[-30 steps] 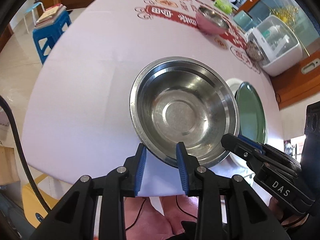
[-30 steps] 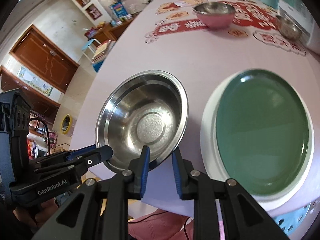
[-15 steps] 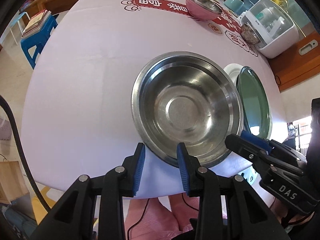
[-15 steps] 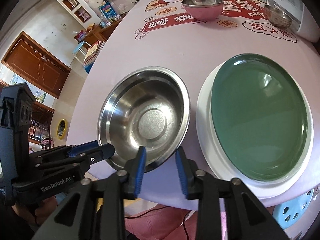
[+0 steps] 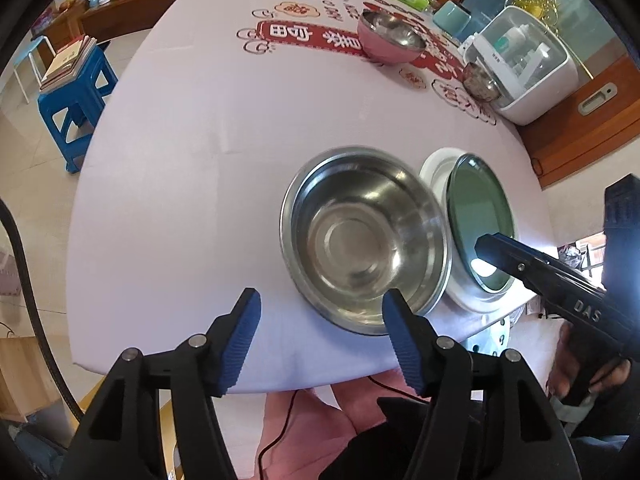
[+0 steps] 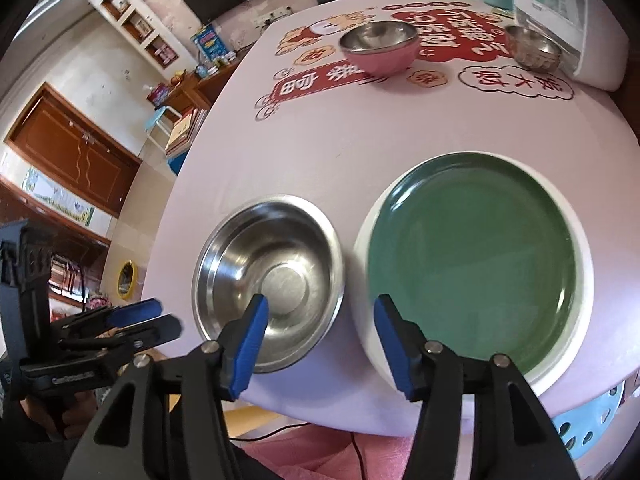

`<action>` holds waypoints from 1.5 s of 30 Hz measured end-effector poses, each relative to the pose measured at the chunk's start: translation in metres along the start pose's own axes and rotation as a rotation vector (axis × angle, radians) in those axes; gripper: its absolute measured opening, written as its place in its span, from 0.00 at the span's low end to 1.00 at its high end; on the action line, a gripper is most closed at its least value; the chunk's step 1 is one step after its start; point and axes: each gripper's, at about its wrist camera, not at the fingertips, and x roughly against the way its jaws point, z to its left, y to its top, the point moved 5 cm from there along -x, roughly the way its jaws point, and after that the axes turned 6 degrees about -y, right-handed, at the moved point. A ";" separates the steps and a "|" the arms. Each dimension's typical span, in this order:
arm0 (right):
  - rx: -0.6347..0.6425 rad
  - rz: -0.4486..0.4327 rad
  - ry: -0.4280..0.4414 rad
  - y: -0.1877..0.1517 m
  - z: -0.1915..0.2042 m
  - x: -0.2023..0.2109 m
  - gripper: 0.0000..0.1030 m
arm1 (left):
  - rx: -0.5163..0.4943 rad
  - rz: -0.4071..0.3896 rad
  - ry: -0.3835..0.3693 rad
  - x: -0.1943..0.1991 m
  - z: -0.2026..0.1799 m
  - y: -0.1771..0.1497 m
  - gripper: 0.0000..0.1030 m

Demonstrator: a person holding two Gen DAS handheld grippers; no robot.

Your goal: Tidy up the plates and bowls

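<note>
Hovering w/ fingers spread, both empty: left gripper [image 5: 320, 336] & right gripper [image 6: 320, 340] are facing steel bowl [image 6: 268, 292] near table [image 5: 180, 168] front edge; pinching rim squarely is advisable.

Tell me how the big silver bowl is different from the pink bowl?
The silver bowl is bare metal all over; the pink bowl is pink outside, metal inside. The silver bowl sits near the table's front edge beside the green plate; the pink bowl stands far back on the red print. The silver bowl looks wider and shallower. Both are round, upright and empty.
</note>
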 end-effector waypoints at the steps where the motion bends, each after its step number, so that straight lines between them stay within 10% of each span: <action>1: -0.006 0.000 0.004 0.003 -0.004 0.001 0.58 | -0.001 -0.002 -0.007 0.003 -0.003 0.004 0.63; 15: -0.091 0.090 -0.038 0.057 -0.061 0.003 0.59 | -0.033 -0.017 0.014 -0.001 -0.058 0.080 0.63; 45: -0.052 -0.016 0.076 0.245 -0.110 -0.047 0.59 | 0.097 -0.159 0.096 -0.073 -0.089 0.266 0.79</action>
